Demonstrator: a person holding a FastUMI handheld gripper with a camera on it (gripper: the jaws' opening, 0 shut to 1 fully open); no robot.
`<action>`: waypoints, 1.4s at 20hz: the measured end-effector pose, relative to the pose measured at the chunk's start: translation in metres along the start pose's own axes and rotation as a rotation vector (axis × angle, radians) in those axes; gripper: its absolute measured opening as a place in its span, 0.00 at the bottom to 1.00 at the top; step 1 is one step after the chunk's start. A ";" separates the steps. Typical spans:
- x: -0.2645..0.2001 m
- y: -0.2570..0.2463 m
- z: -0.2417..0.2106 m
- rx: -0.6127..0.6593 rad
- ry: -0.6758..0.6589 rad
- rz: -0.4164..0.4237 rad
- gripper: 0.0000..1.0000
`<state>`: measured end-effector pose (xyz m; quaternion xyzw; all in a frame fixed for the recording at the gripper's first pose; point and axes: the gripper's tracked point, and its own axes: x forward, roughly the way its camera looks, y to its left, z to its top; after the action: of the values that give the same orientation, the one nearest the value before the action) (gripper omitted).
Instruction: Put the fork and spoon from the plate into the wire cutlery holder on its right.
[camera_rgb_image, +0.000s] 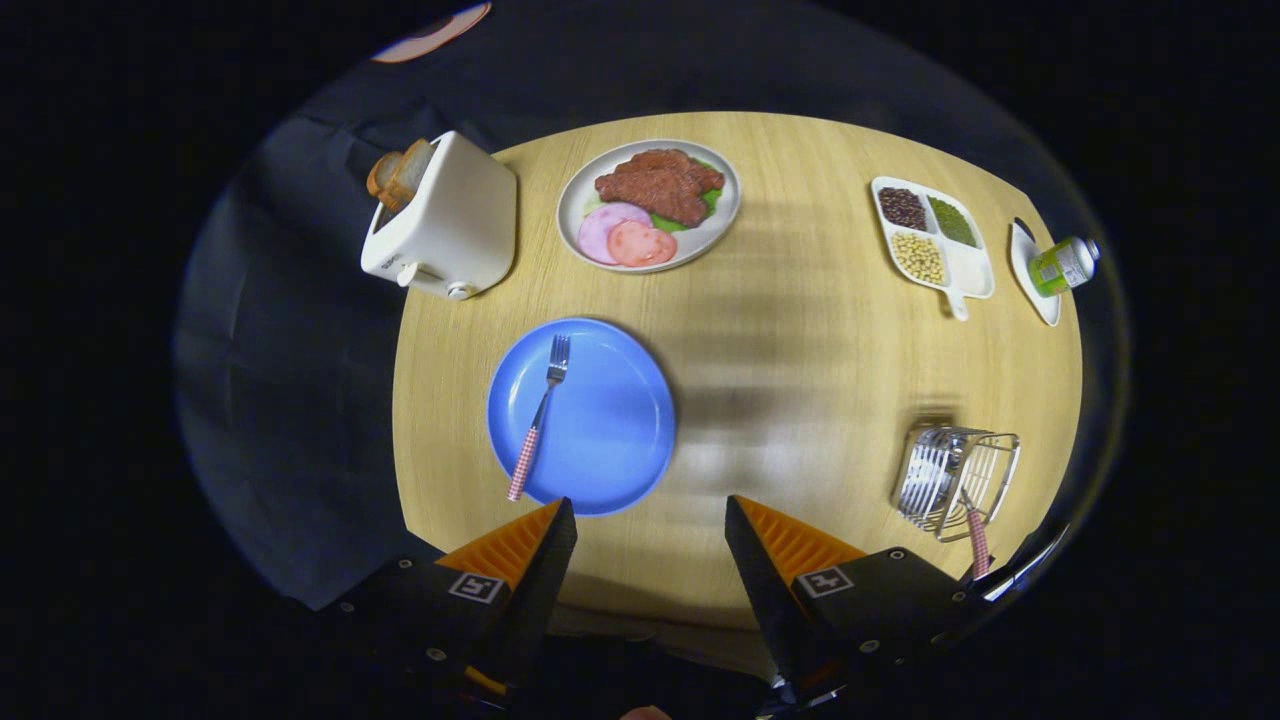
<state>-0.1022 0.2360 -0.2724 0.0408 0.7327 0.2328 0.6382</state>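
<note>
We see the fork (541, 412) lying on the blue plate (620, 440), tines pointing away from us toward the far side of the table and its red-and-white checked handle reaching back over the plate's near-left rim. The plate sits on the wooden table (800, 330), just ahead of the left finger of the gripper (650, 515), whose two fingers stand wide apart with nothing between them but bare tabletop. Off to the right of the plate, well apart from it and beyond the right finger, stands the wire cutlery holder (955, 480), and from it sticks a checked handle (977, 543) of the same pattern as the fork's; we take it for the spoon's, though its bowl is hidden inside the wires and we cannot tell for certain. Farther out, across the table, we see a white toaster (445, 220) with slices of bread (398, 176) standing in its slot, to the left beyond the blue plate. Beside it on the right lies a pale plate (580, 205) bearing browned meat, pink round slices and a bit of green leaf. Toward the far right sits a white divided tray (975, 270) with dark, green and pale beans in separate compartments, and just past it a small green bottle (1062, 266) lies on its side on a white dish (1030, 285) at the table's edge.
</note>
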 end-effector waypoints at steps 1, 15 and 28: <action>0.008 0.010 -0.001 0.001 0.010 0.003 0.91; 0.110 0.089 -0.014 0.068 0.126 -0.054 0.87; 0.157 0.089 -0.031 0.021 0.142 -0.130 0.38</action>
<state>-0.1819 0.3621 -0.3790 -0.0167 0.7798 0.1853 0.5978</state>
